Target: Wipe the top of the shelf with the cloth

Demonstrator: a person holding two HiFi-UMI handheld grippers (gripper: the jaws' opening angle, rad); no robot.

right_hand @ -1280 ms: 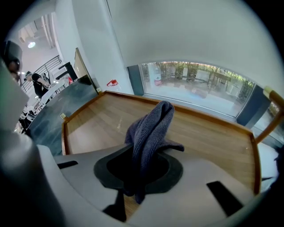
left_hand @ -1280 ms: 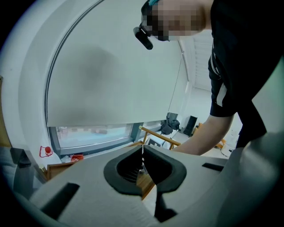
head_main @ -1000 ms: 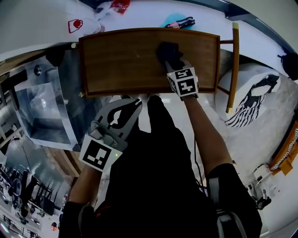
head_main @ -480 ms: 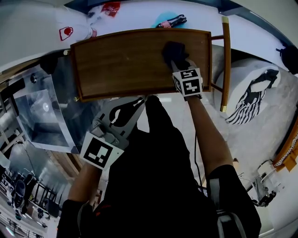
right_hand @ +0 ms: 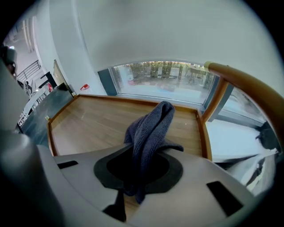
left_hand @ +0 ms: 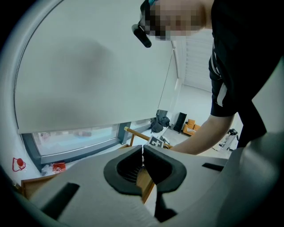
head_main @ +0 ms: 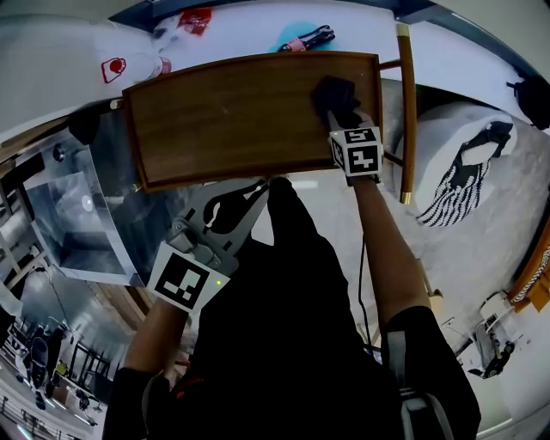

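Note:
The wooden shelf top (head_main: 232,116) lies below me, with a raised rim round it. A dark grey-blue cloth (head_main: 337,92) rests bunched on its right end. My right gripper (head_main: 342,110) is shut on the cloth and holds it against the wood. In the right gripper view the cloth (right_hand: 151,131) stands up in a fold between the jaws of the right gripper (right_hand: 141,170), over the shelf top (right_hand: 93,126). My left gripper (head_main: 252,192) hangs off the shelf's near edge. In its own view the left gripper (left_hand: 142,156) is shut, jaws touching, with nothing in them.
A wooden rail (head_main: 405,112) runs along the shelf's right side, close to the cloth. Behind the shelf a white sill holds a red packet (head_main: 196,19) and a teal item (head_main: 301,38). A glass surface (head_main: 73,202) lies left, and a striped object (head_main: 460,185) lies right.
My right gripper has slid the cloth rightward along the shelf top, from its middle toward the right end. The left gripper has stayed where it was.

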